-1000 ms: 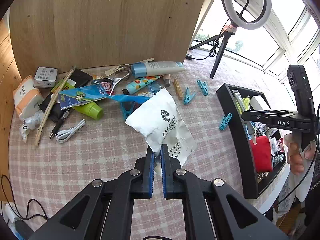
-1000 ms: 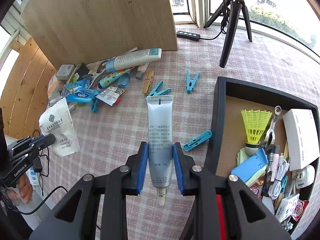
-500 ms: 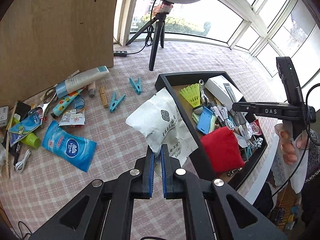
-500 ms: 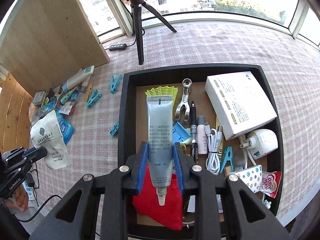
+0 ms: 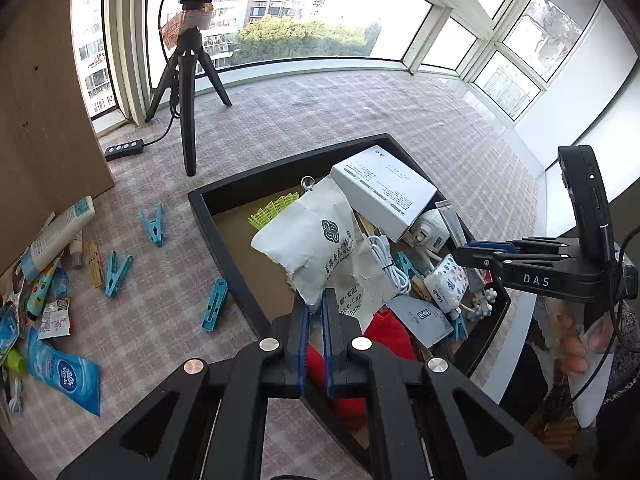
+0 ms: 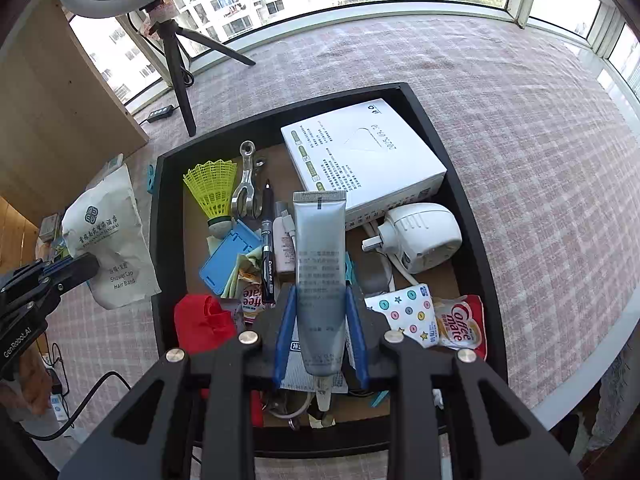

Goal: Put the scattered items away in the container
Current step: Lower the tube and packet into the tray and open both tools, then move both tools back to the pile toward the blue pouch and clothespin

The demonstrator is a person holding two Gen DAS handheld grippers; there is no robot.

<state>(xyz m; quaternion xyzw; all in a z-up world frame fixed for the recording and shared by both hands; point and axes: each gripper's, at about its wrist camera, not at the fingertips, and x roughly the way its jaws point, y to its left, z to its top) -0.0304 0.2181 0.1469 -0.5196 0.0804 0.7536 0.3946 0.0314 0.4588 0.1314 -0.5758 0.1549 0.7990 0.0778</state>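
My left gripper [image 5: 314,304] is shut on a white shower-cap packet [image 5: 316,240] and holds it above the near-left side of the black tray [image 5: 224,240]. The packet also shows in the right wrist view [image 6: 108,232], beside the tray's left wall [image 6: 160,220]. My right gripper [image 6: 320,300] is shut on a grey tube [image 6: 320,264], held above the middle of the tray, cap towards me. The tray holds a white box [image 6: 360,156], a yellow shuttlecock [image 6: 212,184], a white plug [image 6: 420,236], a red pouch [image 6: 200,320] and several small items.
Blue clothes pegs [image 5: 154,224] [image 5: 214,304], a wooden peg [image 5: 93,258], tubes [image 5: 60,232] and a blue tissue pack [image 5: 64,372] lie on the checked cloth left of the tray. A ring-light tripod [image 5: 188,120] and a power strip [image 5: 124,148] stand behind. A wooden panel [image 5: 40,120] is at left.
Both grippers have swung right from the scattered pile to over the tray, each still holding its item. The tube now hangs lower over the tray's contents.
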